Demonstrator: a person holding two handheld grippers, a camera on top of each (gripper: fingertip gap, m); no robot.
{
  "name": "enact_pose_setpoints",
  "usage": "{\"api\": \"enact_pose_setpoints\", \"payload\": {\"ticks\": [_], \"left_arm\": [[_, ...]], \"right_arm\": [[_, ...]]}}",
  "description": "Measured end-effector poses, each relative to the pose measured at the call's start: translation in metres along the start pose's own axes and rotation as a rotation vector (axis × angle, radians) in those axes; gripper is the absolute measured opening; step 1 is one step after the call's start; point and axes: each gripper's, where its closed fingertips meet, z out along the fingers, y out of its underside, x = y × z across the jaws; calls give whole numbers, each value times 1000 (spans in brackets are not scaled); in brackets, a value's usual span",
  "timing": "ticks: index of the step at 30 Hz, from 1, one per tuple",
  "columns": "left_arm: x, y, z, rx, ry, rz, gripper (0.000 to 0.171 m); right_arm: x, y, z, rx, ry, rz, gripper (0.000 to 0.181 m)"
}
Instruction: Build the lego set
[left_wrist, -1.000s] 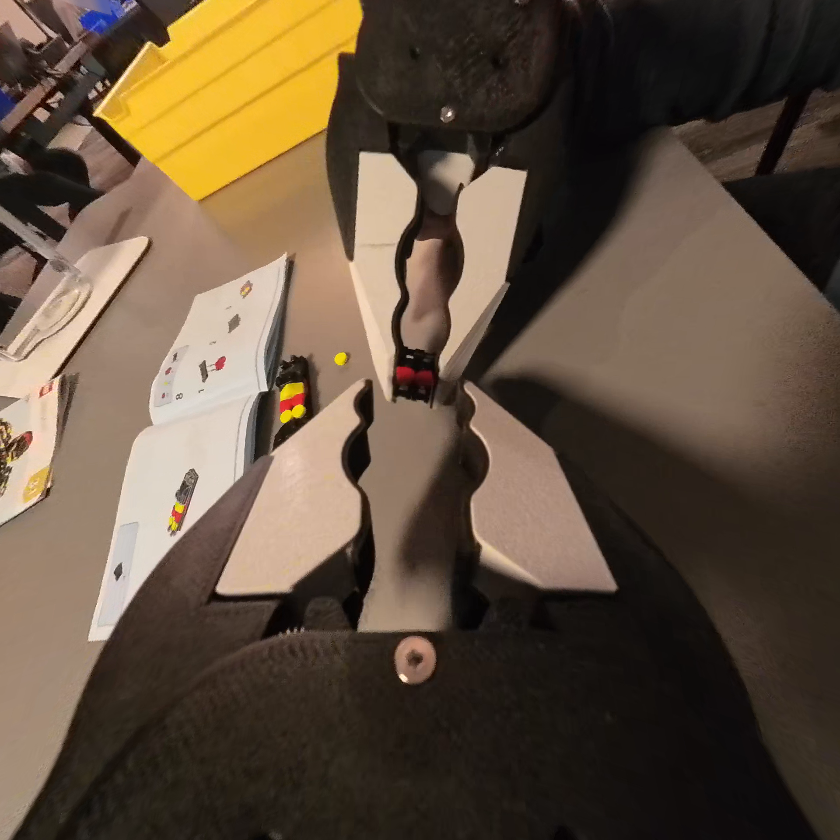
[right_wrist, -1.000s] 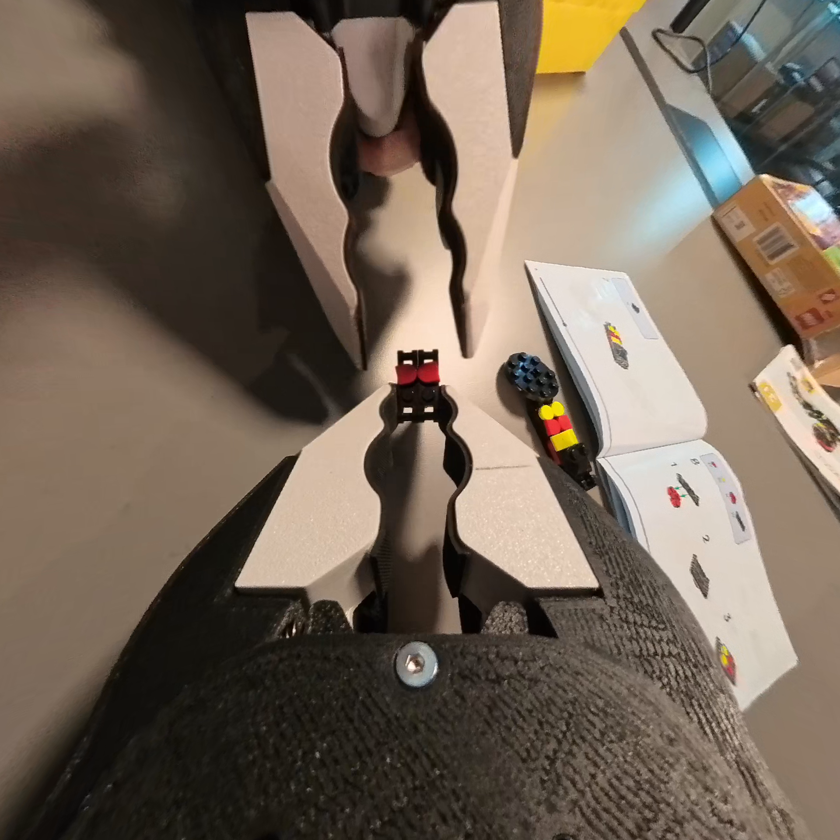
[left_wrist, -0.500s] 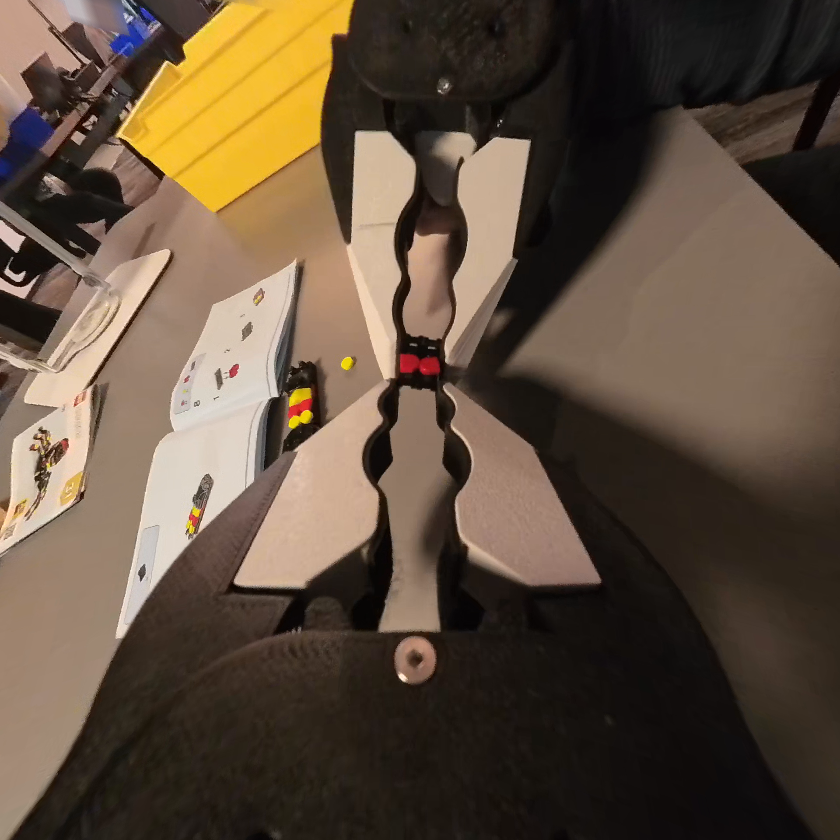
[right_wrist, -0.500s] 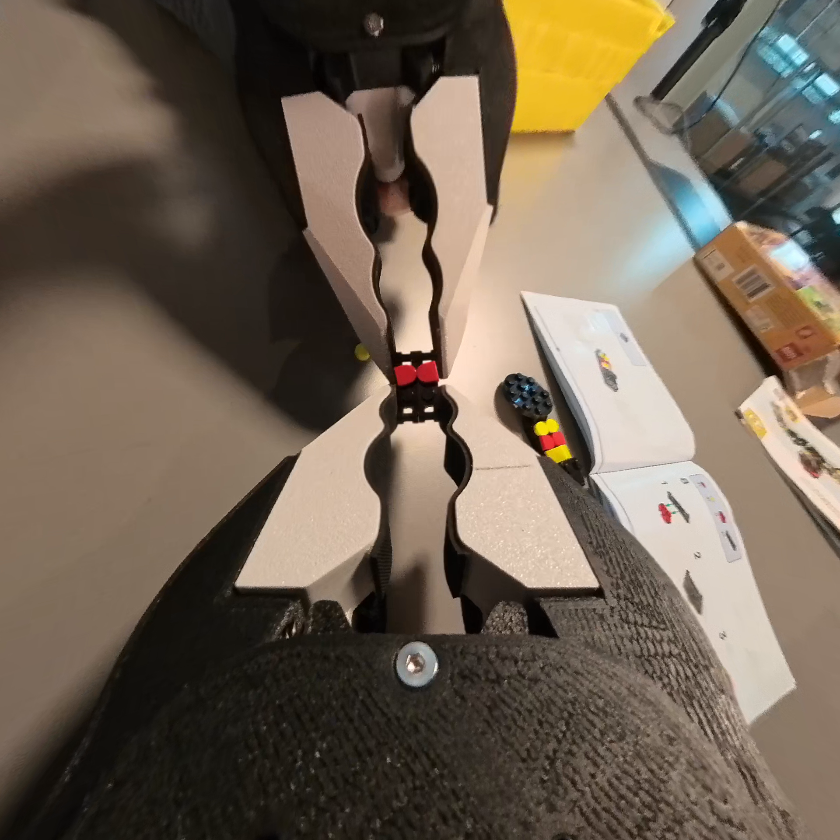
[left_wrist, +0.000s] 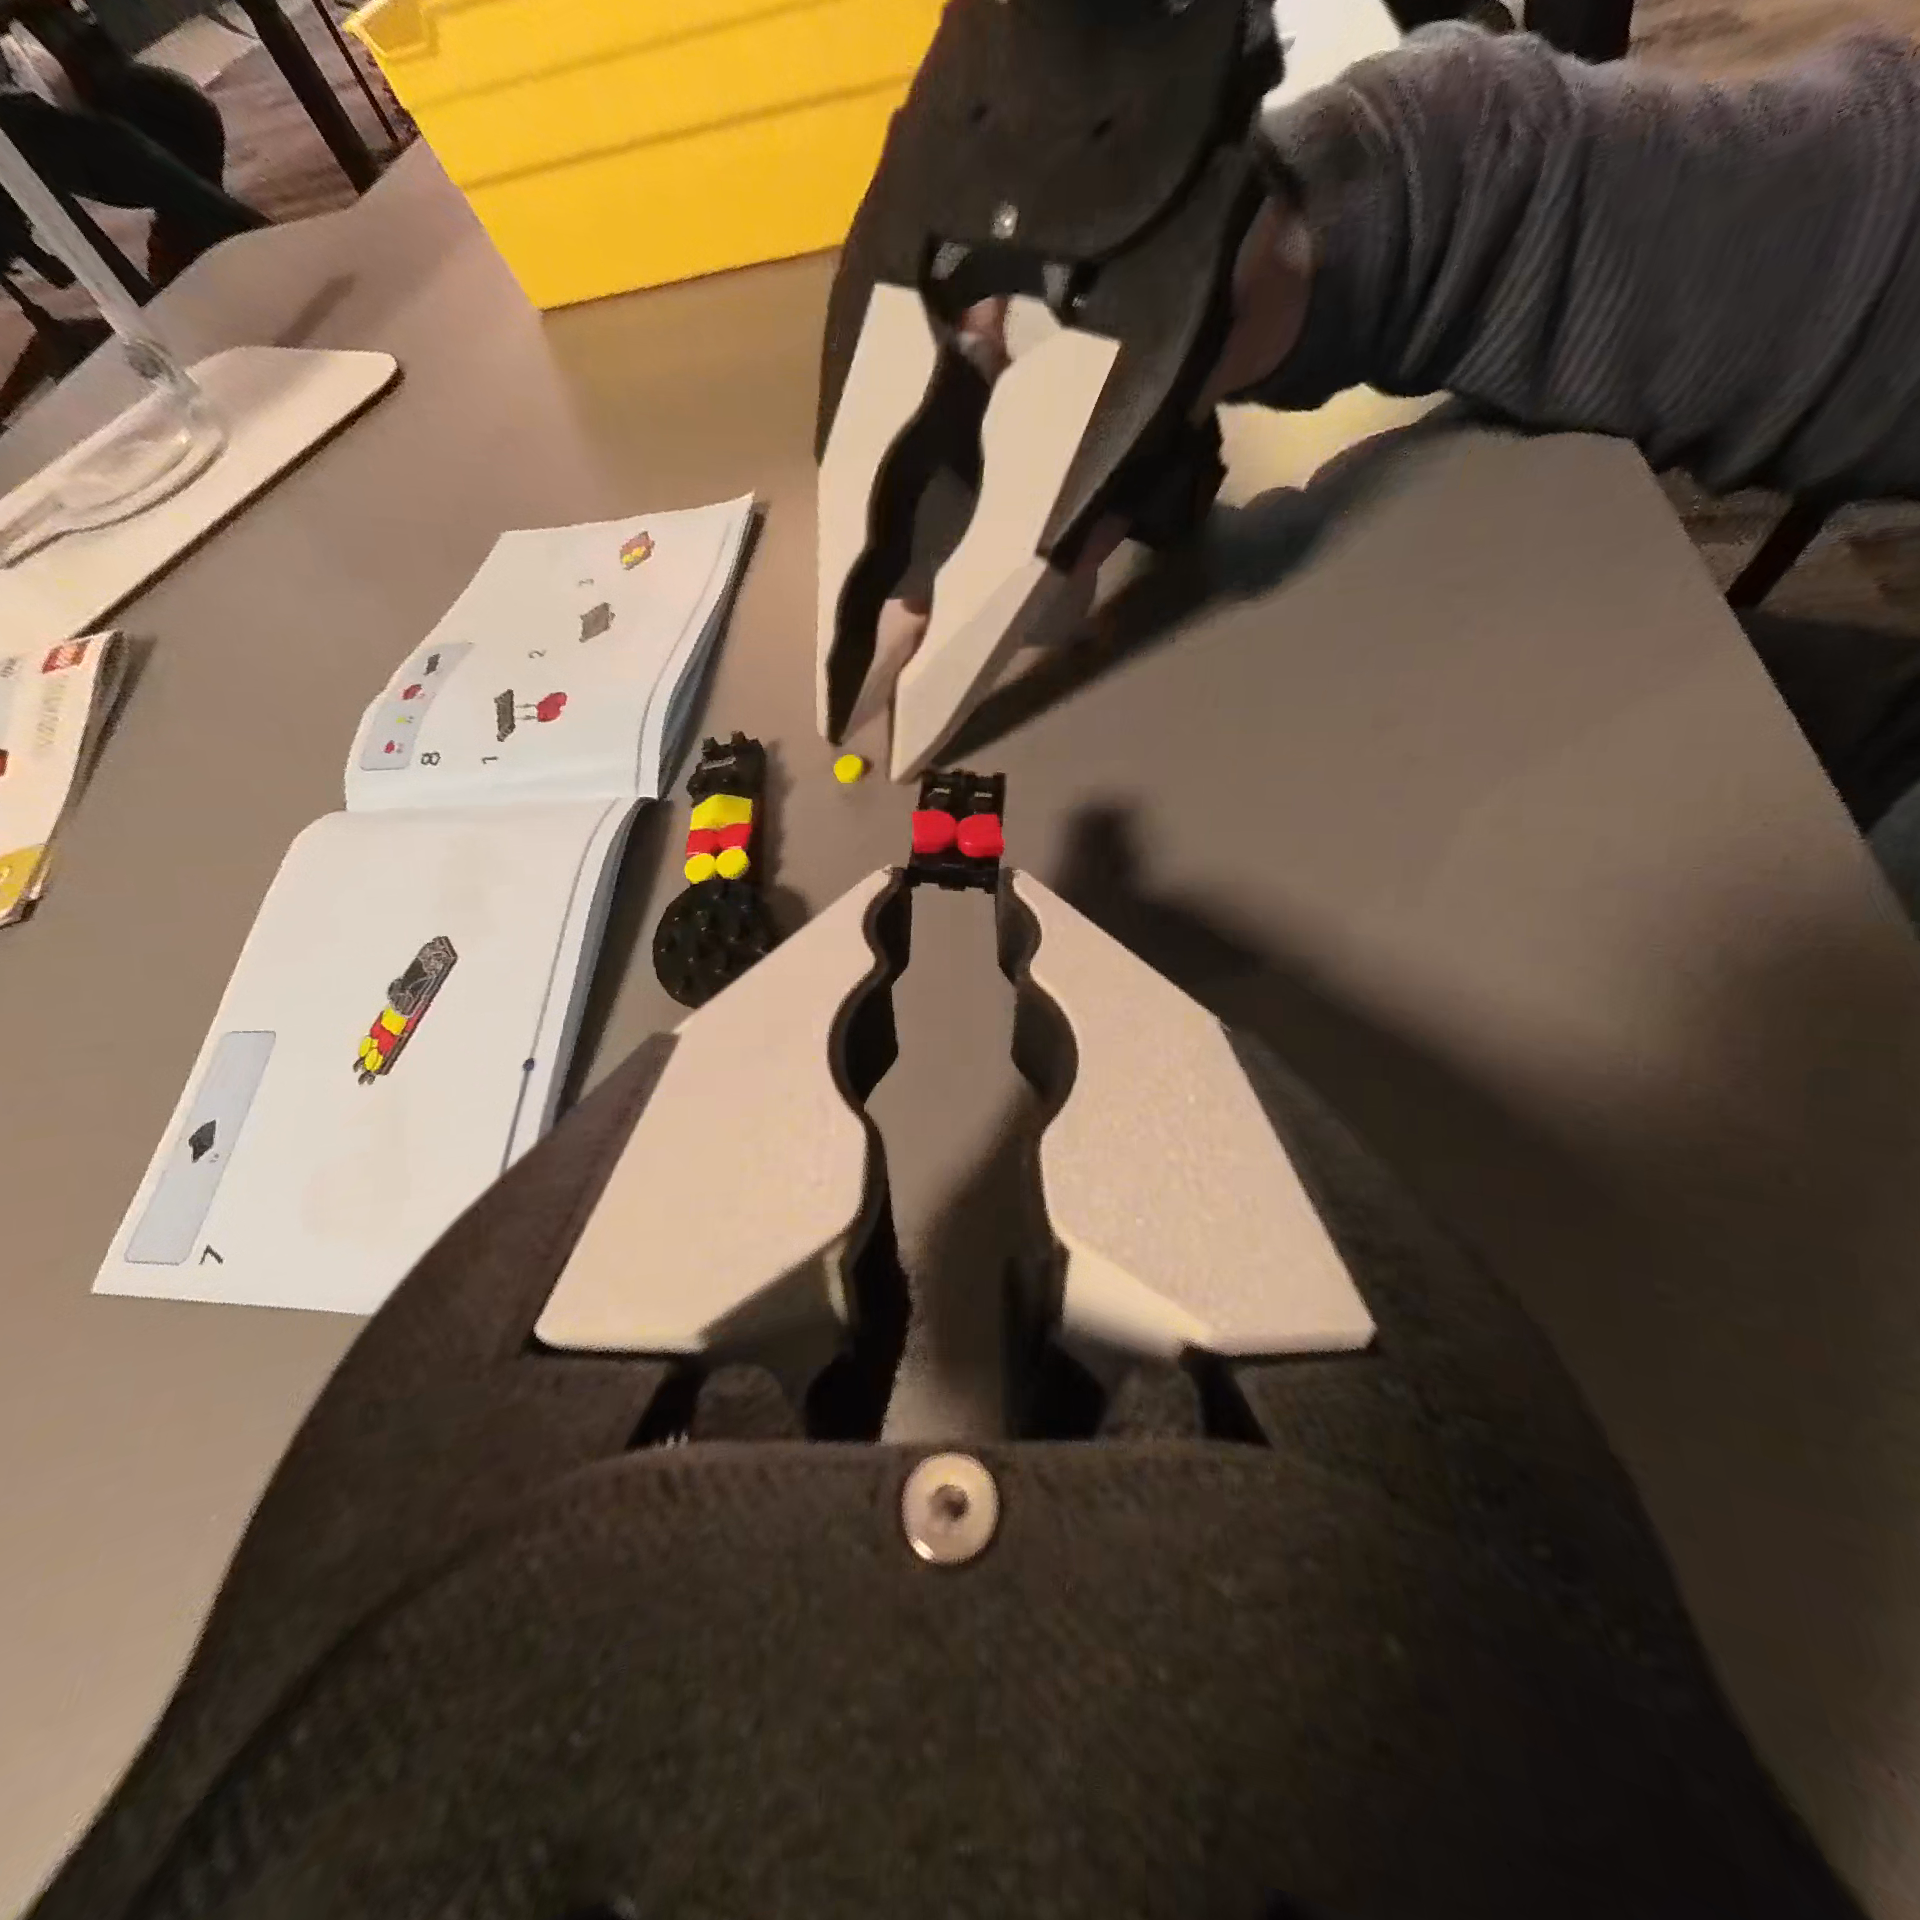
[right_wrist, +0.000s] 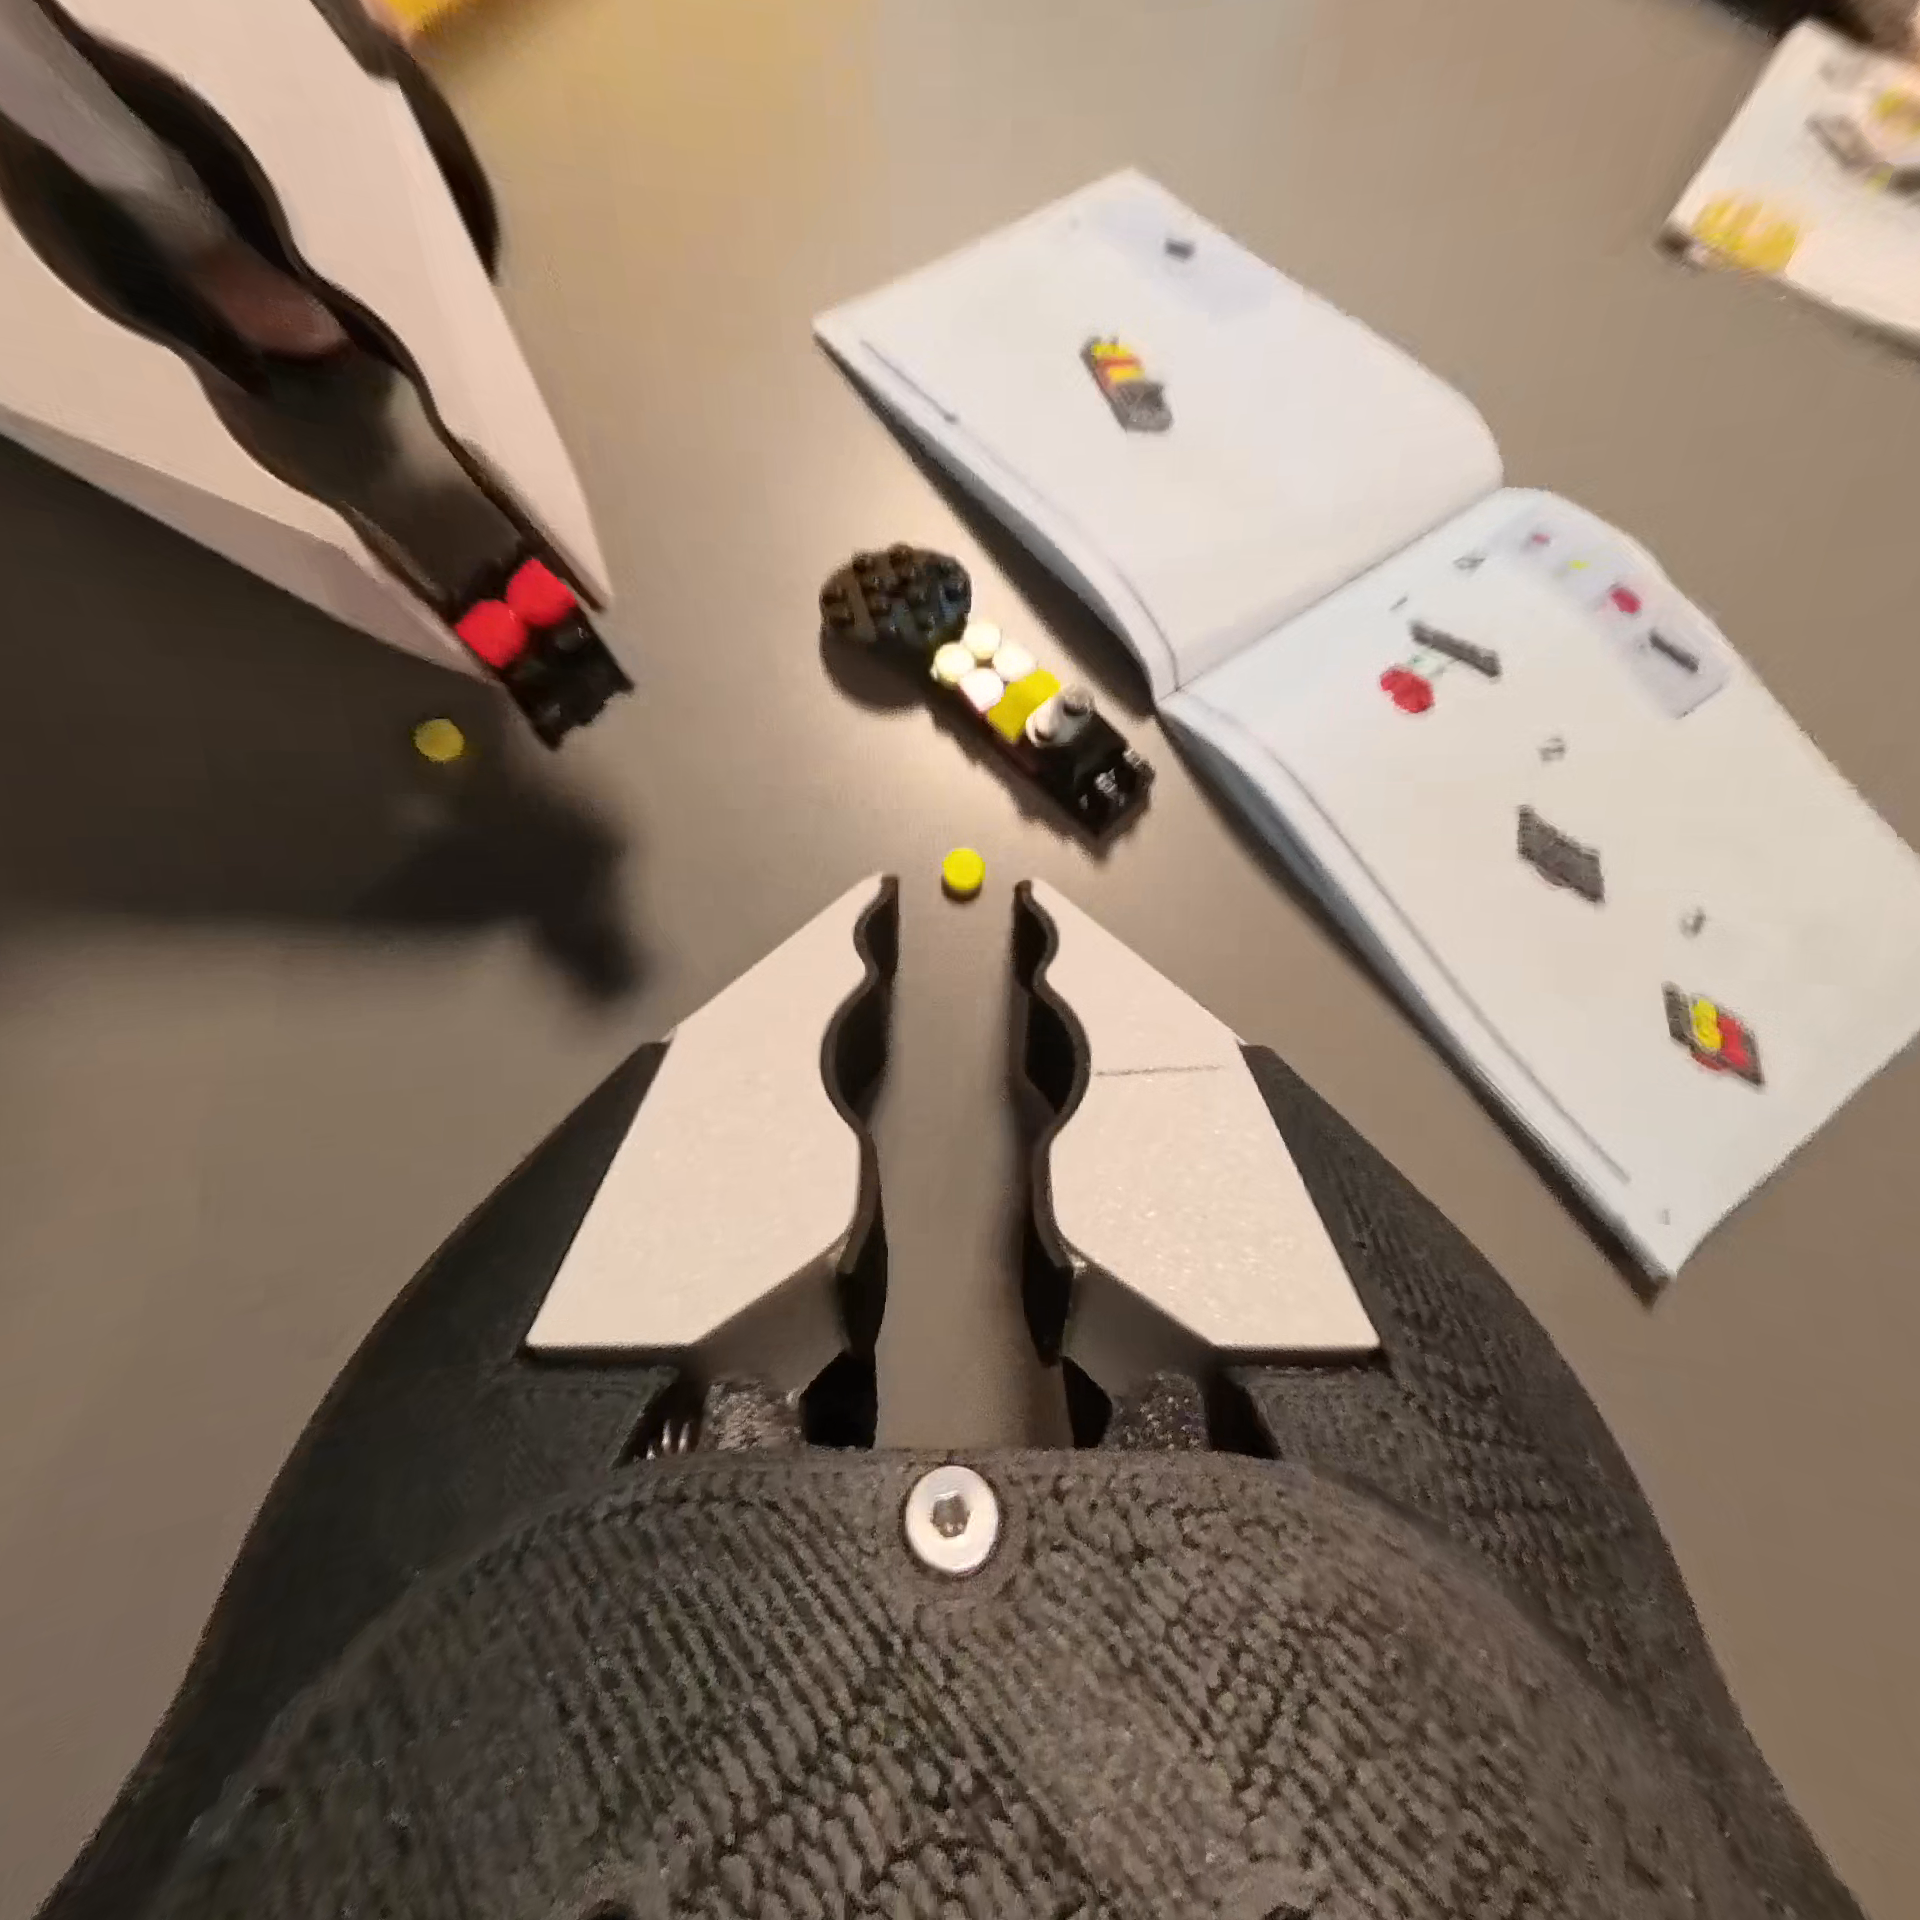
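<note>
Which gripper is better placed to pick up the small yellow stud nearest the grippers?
Right. The right gripper is open and empty with the yellow stud just ahead of its fingertips. The left gripper is shut on the black and red piece, so it is not free.

Black plate (left_wrist: 957, 831) with two red studs; longer black build (left_wrist: 719, 862) banded yellow and red, ending in a black round disc; loose yellow stud (right_wrist: 962, 871); pale booklet (left_wrist: 436, 883) with small red, yellow and black pictures; yellow bin (left_wrist: 665, 135); grey table (left_wrist: 1403, 831); both grippers have light grey fingers (left_wrist: 748, 1143) on black bodies
</note>
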Motion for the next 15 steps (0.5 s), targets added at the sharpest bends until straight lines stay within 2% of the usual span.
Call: {"api": "enact_pose_setpoints", "payload": {"ticks": [3, 7, 10, 12, 15], "left_arm": [[2, 1, 0, -5, 7, 7, 16], [2, 0, -1, 5, 20, -4, 16], [2, -2, -3, 26, 26, -15, 15], [2, -4, -5, 48, 33, -21, 16], [5, -8, -8, 84, 62, -20, 16]], "right_arm": [[3, -3, 3, -1, 14, -16, 18], [2, -3, 4, -3, 4, -20, 5], [-5, -5, 3, 14, -30, -62, 5], [-21, -22, -6, 132, -86, -167, 5], [-51, -56, -29, 325, -225, -223, 5]]}}
